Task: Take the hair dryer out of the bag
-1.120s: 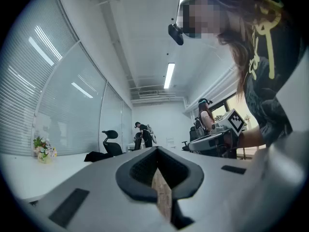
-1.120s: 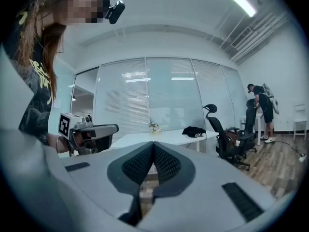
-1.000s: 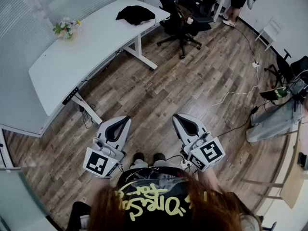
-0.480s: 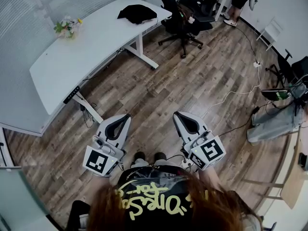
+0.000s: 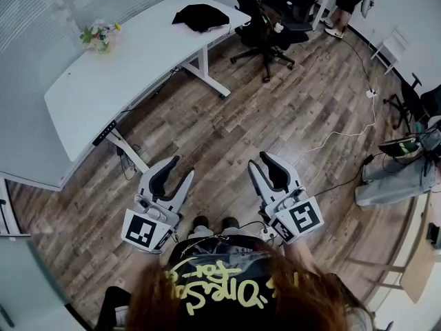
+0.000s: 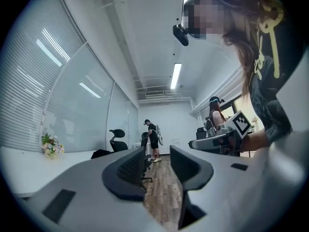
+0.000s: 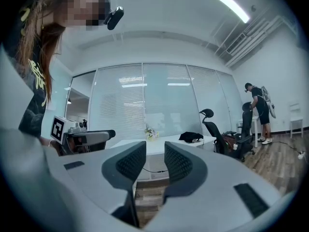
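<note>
Standing in the middle of the wood floor (image 5: 275,109), the person has the left gripper (image 5: 180,168) and the right gripper (image 5: 262,160) held level side by side at the bottom centre of the head view. Both sets of jaws are opening right now with nothing between them, just floor showing through the gap.

The black bag (image 5: 200,17) sits way up at the top of the frame, near the far end of the white worktop (image 5: 103,81), well apart from both grippers. Can't see the hair dryer at all, so I'm guessing it's inside the bag. So basically the task hasn't started, as far as I can tell.

What could go wrong, imo:
- The bag is a dark floppy lump near the worktop's edge. Pinching only fabric could drag the whole thing off.
- With the dryer hidden, the jaws might close on its cord or just the lining.
- The office chair (image 5: 262,19) is parked right by that end, so the approach looks cramped.
- The flowers (image 5: 100,34) at the upper left seem far enough away to be safe.
</note>
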The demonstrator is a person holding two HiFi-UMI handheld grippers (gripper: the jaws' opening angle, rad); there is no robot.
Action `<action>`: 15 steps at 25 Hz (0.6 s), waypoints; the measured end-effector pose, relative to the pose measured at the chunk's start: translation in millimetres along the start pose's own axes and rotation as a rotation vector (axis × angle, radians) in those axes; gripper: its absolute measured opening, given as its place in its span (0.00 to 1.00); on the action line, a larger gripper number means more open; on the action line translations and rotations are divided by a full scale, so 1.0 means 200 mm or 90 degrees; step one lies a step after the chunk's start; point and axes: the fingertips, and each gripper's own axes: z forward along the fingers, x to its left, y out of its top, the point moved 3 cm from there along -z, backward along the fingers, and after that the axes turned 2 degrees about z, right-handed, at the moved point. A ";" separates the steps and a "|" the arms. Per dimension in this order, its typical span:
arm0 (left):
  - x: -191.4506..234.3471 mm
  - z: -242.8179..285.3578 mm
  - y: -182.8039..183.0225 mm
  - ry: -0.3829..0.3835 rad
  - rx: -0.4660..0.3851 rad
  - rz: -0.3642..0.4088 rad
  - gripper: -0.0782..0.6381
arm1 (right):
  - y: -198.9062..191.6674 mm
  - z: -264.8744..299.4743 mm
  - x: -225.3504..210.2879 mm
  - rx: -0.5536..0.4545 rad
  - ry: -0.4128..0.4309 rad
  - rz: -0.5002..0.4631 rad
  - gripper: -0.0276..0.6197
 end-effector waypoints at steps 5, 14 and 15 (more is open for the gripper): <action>0.05 -0.01 -0.01 0.033 0.004 0.003 0.56 | 0.01 0.01 -0.03 -0.023 -0.034 -0.001 0.42; 0.15 -0.04 -0.02 0.053 0.013 0.005 0.65 | 0.01 0.09 -0.01 -0.025 -0.050 -0.015 0.49; 0.16 -0.05 -0.02 0.052 0.012 0.006 0.65 | 0.01 0.10 0.00 -0.024 -0.052 -0.015 0.49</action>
